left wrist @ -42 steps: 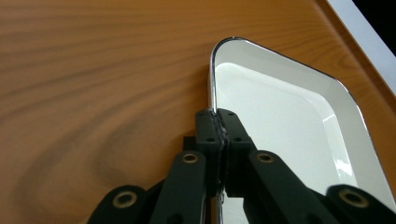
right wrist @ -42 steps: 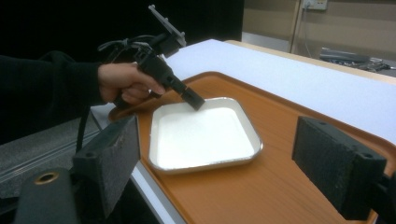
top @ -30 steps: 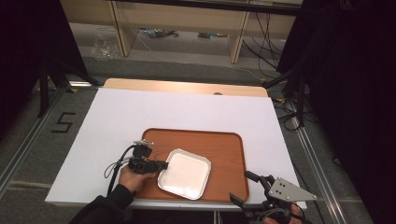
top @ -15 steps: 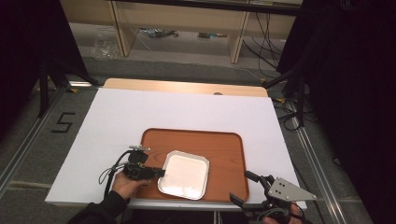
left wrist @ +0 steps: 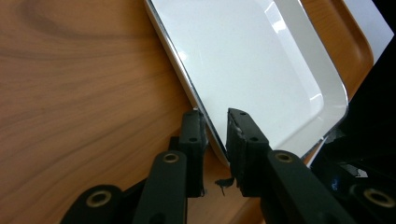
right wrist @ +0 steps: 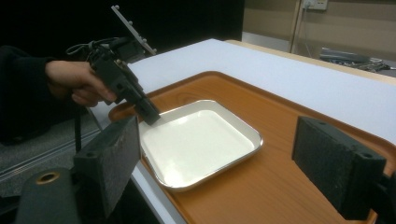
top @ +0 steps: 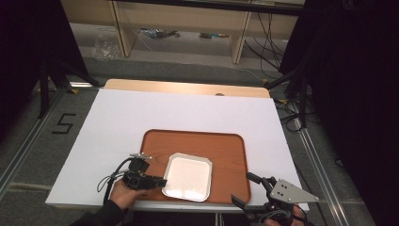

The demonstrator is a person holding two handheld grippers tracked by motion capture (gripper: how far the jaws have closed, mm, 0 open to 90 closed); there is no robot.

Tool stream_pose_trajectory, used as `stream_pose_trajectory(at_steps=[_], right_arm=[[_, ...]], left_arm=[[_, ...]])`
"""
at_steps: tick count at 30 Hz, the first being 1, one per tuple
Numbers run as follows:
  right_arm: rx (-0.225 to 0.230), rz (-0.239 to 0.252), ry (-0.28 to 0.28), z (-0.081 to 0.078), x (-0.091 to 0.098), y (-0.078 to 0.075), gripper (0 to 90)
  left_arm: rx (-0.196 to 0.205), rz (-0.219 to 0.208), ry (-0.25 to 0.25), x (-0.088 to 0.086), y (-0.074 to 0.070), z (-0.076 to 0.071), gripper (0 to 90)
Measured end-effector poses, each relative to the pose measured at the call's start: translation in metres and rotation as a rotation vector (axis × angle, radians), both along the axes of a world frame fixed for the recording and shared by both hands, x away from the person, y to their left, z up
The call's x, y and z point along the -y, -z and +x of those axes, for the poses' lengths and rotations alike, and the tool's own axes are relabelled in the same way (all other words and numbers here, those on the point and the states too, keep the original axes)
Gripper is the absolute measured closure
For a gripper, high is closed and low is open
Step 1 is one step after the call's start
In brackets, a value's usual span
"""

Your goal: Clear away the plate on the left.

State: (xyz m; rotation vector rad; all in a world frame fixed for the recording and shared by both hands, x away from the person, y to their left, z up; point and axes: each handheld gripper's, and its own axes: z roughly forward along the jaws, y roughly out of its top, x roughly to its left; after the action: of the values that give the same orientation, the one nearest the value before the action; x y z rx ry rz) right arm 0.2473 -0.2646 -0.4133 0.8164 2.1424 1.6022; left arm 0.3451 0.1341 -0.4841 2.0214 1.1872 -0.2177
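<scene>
The left gripper (top: 159, 182) clamps the left rim of a white dish (top: 188, 176) lying near-centre in a wooden tray (top: 226, 146). The right gripper (top: 248, 189) waits at the near right, jaws apart. The next move likely calls for a level lift or slide.

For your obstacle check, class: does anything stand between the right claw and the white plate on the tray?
Nothing visible does. The right claw hangs open off the table's near edge; only bare wooden tray lies between it and the white plate, whose left rim the left claw grips.

Open tray (top: 226, 146) beyond dish (top: 188, 176)
</scene>
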Motion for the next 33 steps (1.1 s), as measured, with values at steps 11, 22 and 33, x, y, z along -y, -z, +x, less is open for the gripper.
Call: stream_pose_trajectory(at_steps=[11,22,33], right_arm=[[0.003,0.008,0.003,-0.001,-0.001,0.0,16.8],[0.005,0.006,0.004,-0.001,-0.001,0.0,16.7],[0.004,0.003,0.004,-0.001,-0.001,0.0,16.8]], left_arm=[[-0.016,-0.003,0.014,0.005,-0.001,-0.008,74.1],[-0.028,-0.012,-0.002,0.013,-0.002,-0.011,73.9],[-0.031,-0.014,0.008,0.021,-0.002,-0.014,72.9]])
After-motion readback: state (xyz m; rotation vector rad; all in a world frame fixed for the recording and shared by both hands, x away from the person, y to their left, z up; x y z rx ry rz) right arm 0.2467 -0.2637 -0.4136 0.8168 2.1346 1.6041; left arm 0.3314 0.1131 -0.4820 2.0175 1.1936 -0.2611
